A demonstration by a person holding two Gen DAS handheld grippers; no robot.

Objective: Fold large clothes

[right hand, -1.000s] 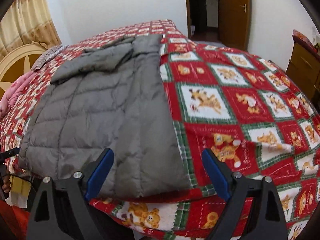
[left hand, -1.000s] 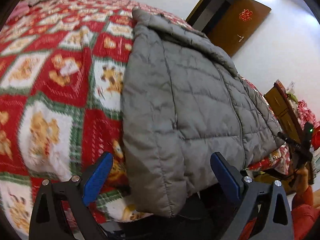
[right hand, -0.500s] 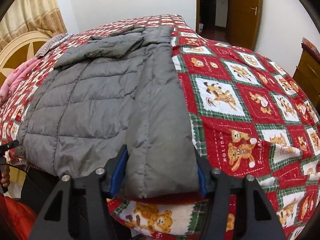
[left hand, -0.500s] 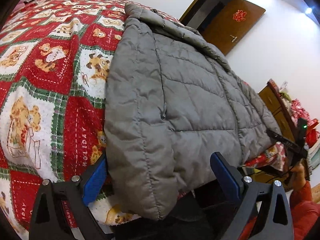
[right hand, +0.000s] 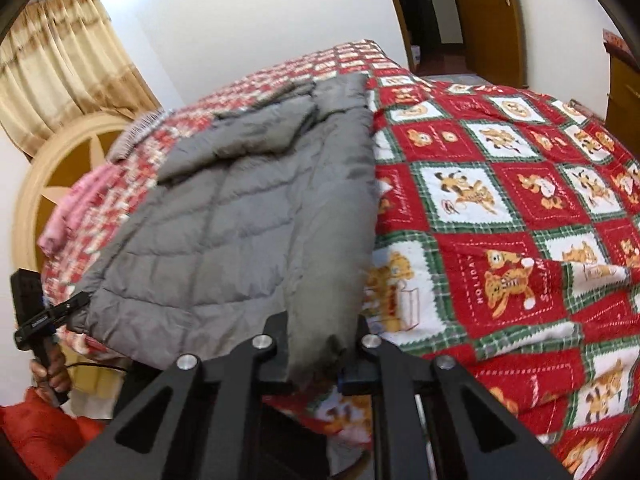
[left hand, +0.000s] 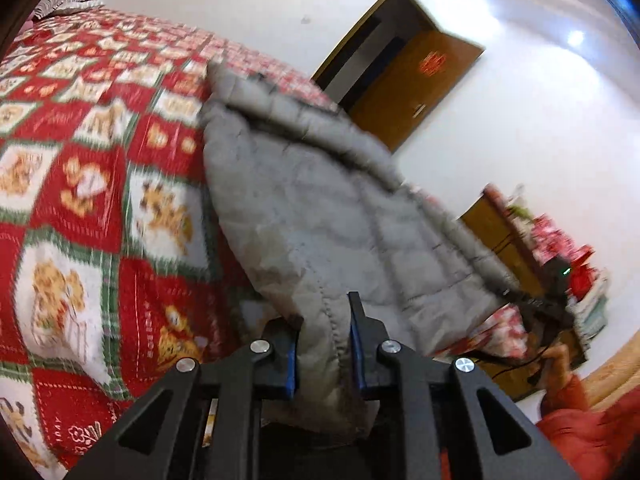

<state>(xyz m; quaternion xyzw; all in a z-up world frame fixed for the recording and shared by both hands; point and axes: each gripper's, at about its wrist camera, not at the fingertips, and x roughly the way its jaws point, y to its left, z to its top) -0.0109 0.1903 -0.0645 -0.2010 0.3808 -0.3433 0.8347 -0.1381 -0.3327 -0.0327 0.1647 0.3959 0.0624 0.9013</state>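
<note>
A large grey quilted puffer jacket (left hand: 320, 216) lies lengthwise on a bed with a red, green and white cartoon blanket (left hand: 80, 184). My left gripper (left hand: 324, 344) is shut on the jacket's hem at its left bottom corner. The jacket (right hand: 256, 216) fills the middle of the right wrist view, sleeves folded over its top. My right gripper (right hand: 320, 352) is shut on the hem at the right bottom corner, lifting it slightly off the blanket (right hand: 500, 216). Each gripper shows small in the other's view, at the far hem corner.
An open brown door (left hand: 412, 80) and a wooden cabinet (left hand: 504, 232) stand beyond the bed. A round headboard (right hand: 60, 184), pink bedding (right hand: 76, 208) and beige curtains (right hand: 60, 72) are at the left in the right wrist view.
Both grippers went from wide open around the hem to shut on it. Both hem corners have risen a little, and the views have tilted up.
</note>
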